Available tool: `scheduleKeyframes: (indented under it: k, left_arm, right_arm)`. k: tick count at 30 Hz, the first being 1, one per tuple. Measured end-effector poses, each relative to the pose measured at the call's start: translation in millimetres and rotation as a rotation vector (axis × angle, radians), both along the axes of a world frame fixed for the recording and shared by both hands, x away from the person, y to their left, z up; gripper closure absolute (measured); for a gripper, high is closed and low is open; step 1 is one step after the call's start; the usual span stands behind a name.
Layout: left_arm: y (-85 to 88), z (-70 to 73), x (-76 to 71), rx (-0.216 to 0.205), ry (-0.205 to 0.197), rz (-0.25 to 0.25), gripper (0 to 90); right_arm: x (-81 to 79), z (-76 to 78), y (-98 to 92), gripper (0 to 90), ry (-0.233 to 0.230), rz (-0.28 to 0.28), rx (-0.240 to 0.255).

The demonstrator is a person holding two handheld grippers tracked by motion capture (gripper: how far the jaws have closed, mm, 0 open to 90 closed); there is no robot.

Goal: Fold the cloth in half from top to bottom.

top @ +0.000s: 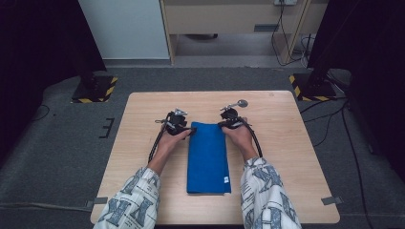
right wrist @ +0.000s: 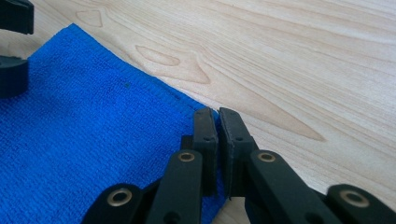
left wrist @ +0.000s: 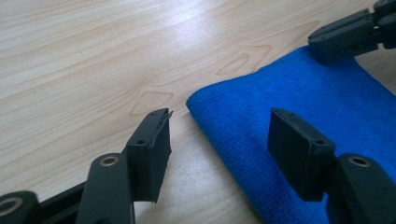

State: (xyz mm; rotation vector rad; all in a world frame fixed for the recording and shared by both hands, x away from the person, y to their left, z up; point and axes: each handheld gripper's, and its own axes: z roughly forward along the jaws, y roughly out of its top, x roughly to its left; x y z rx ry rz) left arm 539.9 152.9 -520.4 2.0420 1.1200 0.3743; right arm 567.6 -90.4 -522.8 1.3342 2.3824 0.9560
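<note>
While the right gripper (right wrist: 218, 122) pinches the blue cloth's (right wrist: 84, 140) corner, the left gripper (left wrist: 217, 135) straddles its opposite corner unclosed.

the wooden table (top: 286, 143) stands on a grey carpet floor (top: 62, 143). behind the table, at its far left and far right corners, are two black stand bases with yellow-black stripes (top: 95, 89) (top: 313, 88), and black cables (top: 334, 119) lie on the floor to the right of the table. farther behind the table there is a light wooden cabinet (top: 229, 19), and a white panel (top: 126, 28) is left of it.
</note>
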Motion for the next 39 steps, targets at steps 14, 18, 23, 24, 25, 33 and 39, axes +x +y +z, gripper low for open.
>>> scheduleKeyframes:
  k: [14,18,23,24,25,33,39]
  left_arm:
    - [-5.1,-10.6,3.1,0.031,0.005,0.015,52.0]
    - [-10.5,-10.1,0.0,0.010,0.019,-0.007,67.1]
    - [-13.7,-7.6,-2.6,-0.018,0.023,-0.023,82.7]
    - [-14.7,-6.6,-3.3,-0.021,0.020,-0.025,84.4]
    - [-15.9,-5.1,-4.2,-0.024,0.017,-0.026,85.3]
    - [-19.3,10.0,-13.5,-0.038,-0.017,-0.044,87.5]
    - [-12.1,19.9,-17.6,-0.040,-0.037,-0.030,87.5]
  right_arm:
    - [0.1,-4.5,0.5,70.8,-0.043,-0.035,0.025]
    - [-2.7,-3.5,1.8,85.9,-0.020,-0.020,0.037]
    - [-8.5,-0.5,-6.5,88.1,-0.019,-0.043,0.072]
    - [-10.1,0.4,-7.9,88.1,-0.016,-0.046,0.080]
    - [-11.4,1.1,-9.3,88.2,-0.018,-0.044,0.086]
    - [-22.3,15.2,-14.9,88.2,-0.056,-0.027,0.113]
    - [-27.7,28.7,-11.2,88.3,-0.085,-0.017,0.128]
